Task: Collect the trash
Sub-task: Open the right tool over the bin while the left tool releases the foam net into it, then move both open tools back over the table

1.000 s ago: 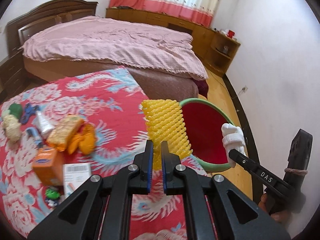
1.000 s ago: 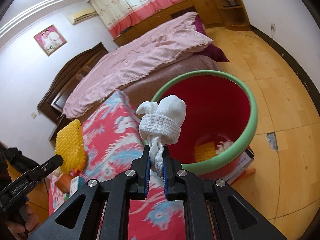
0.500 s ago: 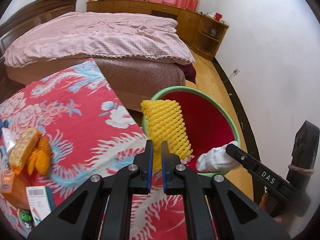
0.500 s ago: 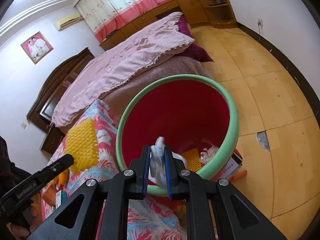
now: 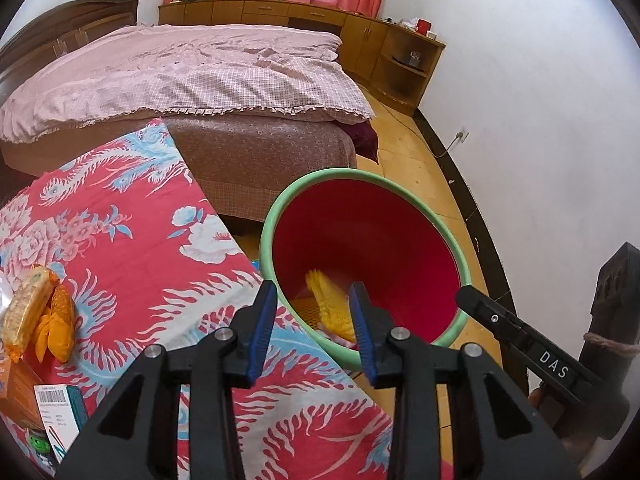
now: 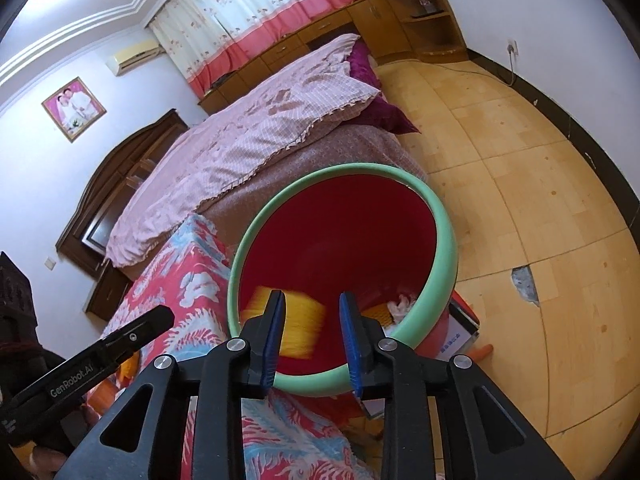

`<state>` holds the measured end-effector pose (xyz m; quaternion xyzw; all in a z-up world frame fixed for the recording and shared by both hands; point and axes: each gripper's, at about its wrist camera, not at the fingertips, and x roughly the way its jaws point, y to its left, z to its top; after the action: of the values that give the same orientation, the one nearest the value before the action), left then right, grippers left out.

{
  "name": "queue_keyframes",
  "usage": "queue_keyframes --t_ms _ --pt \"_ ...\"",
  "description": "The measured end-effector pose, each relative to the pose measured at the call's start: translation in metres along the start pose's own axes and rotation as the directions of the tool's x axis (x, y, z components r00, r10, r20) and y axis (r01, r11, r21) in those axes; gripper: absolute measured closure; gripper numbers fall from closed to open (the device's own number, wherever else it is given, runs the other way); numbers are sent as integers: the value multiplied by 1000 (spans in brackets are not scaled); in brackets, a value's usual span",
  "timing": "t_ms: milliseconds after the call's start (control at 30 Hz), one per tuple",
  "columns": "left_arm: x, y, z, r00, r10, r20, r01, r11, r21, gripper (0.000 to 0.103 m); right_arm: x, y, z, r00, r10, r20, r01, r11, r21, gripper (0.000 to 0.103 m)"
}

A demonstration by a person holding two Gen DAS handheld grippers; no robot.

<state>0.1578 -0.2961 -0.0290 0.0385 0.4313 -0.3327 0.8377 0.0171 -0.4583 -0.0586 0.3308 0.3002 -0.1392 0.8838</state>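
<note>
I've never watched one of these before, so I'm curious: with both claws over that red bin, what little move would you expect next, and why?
Probably the left gripper swings back to the snack packets on the flowered cloth. Its jaws are opening with nothing pinched between them, the yellow foam net is dropping into the red bin, and trash is left on the cloth.

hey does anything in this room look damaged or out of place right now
Yes. The wooden floor has a broken patch right of the red bin, where grey shows through. Nothing has spilled beside the bin.
</note>
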Motion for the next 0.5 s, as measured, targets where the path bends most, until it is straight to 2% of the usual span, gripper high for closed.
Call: queue_keyframes --t_ms 333,500 --pt "-19 16 -9 997 71 19 -70 996 -61 66 -8 7 -4 1000 -6 5 6 1000 1 57" --pt "-35 28 -16 995 89 37 -85 992 -89 65 -8 15 -10 1000 8 -17 -8 1000 -10 54"
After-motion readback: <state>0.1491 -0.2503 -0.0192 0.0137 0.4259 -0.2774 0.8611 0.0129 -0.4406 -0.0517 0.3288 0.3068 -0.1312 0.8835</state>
